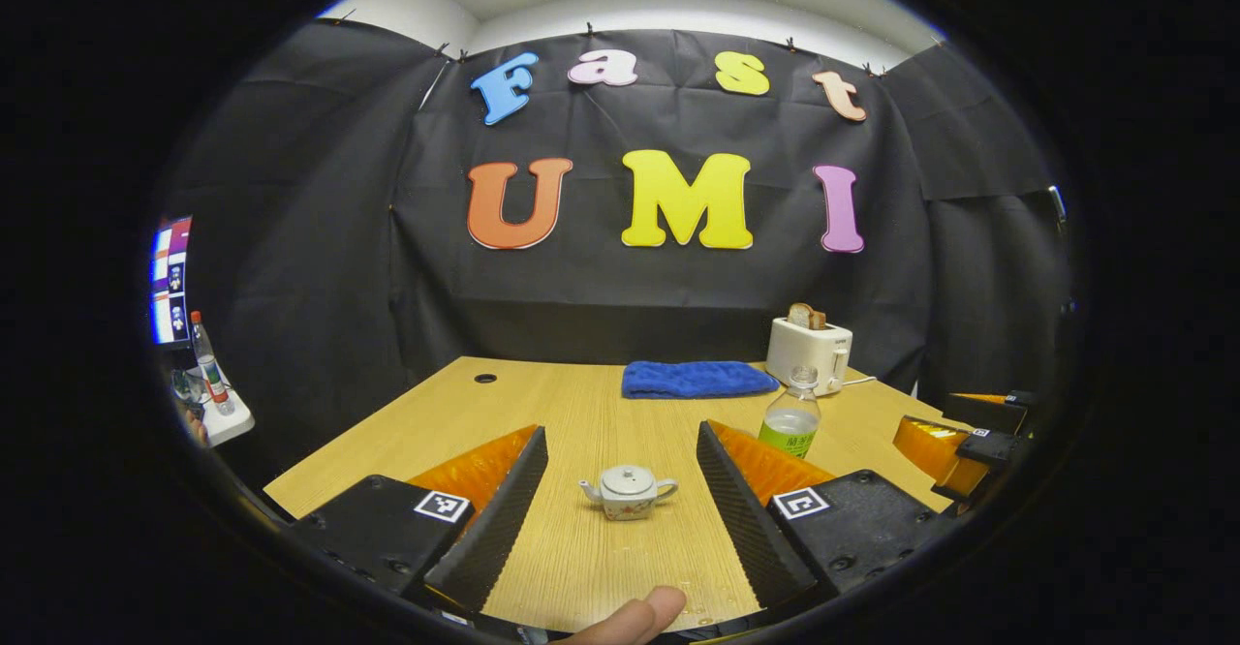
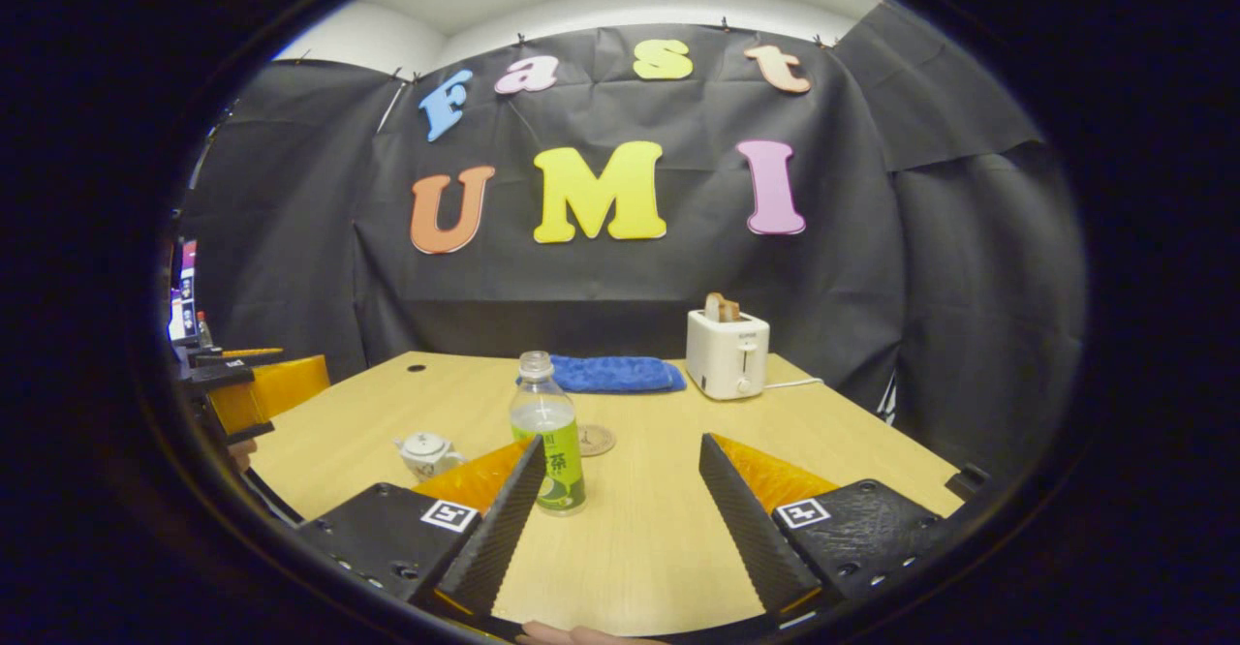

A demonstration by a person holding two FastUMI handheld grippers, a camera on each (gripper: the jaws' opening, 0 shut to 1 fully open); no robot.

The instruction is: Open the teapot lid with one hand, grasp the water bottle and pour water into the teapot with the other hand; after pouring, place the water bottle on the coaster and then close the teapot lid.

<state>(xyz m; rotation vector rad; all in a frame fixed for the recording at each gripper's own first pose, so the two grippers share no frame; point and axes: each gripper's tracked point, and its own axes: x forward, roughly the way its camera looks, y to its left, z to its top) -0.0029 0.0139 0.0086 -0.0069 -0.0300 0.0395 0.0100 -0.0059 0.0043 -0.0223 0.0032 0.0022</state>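
The fingers (image 1: 504,500) of the left gripper (image 1: 620,505) stand wide apart with nothing between them but bare worktop (image 1: 581,413); the teapot (image 1: 628,491) sits a little beyond, centred in the gap, untouched, its lid (image 1: 628,478) on, spout to the left and handle to the right. In the right gripper view the fingers (image 2: 746,519) of the right gripper (image 2: 620,519) are likewise spread and grip nothing. The water bottle (image 2: 548,432) stands upright near that gripper's left finger, just beyond its tip, capless as far as can be seen, partly filled with clear liquid and wearing a green label. A round coaster (image 2: 597,440) lies flat on the wood just to the right of the bottle and slightly farther back. The teapot shows there low at the left, near the bottle. At the far edge of the worktop a folded blue towel (image 2: 616,373) lies beside a white toaster (image 2: 728,353) with a slice of bread (image 2: 722,308) standing in its slot. A fingertip (image 1: 635,616) of the person shows at the near edge of the left gripper view.
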